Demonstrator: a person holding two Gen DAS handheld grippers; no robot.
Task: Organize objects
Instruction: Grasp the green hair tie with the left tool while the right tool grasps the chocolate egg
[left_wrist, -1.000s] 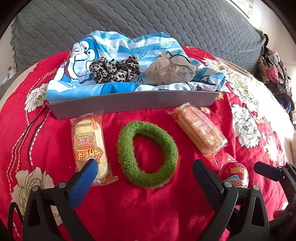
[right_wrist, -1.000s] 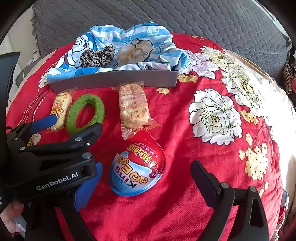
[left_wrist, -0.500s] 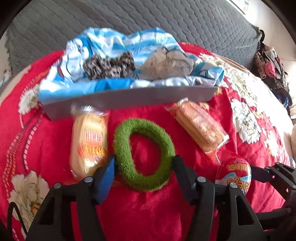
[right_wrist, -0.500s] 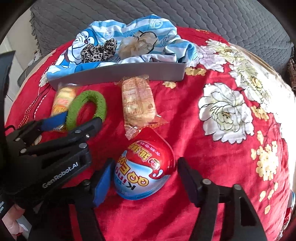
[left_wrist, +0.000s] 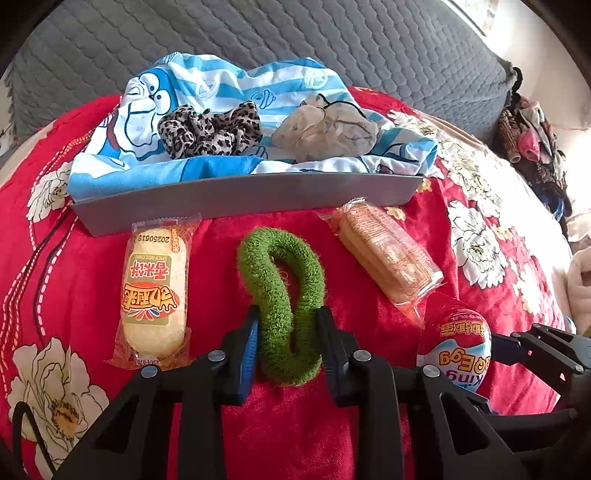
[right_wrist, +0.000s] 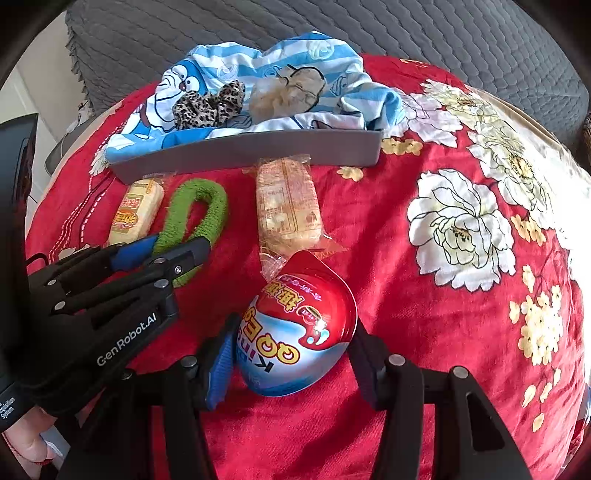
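My left gripper (left_wrist: 288, 332) is shut on the near end of a green fuzzy hair tie (left_wrist: 280, 273), squeezing it narrow on the red blanket; both also show in the right wrist view (right_wrist: 162, 251). My right gripper (right_wrist: 291, 350) is shut on a red, white and blue toy egg (right_wrist: 299, 325), also seen in the left wrist view (left_wrist: 456, 341). A grey tray (left_wrist: 243, 199) lined with blue striped cloth holds a leopard scrunchie (left_wrist: 210, 129) and a beige scrunchie (left_wrist: 325, 129). Two wrapped snacks lie in front of the tray: one on the left (left_wrist: 155, 291), one on the right (left_wrist: 388, 254).
Everything rests on a red floral blanket (right_wrist: 443, 295) over a bed. A grey quilted cover (left_wrist: 295, 37) rises behind the tray. A pile of clothes (left_wrist: 532, 133) lies at the far right. My two grippers are close side by side.
Both grippers have moved forward and shut: the left one onto the green hair tie, pinching it narrow, the right one onto the toy egg.
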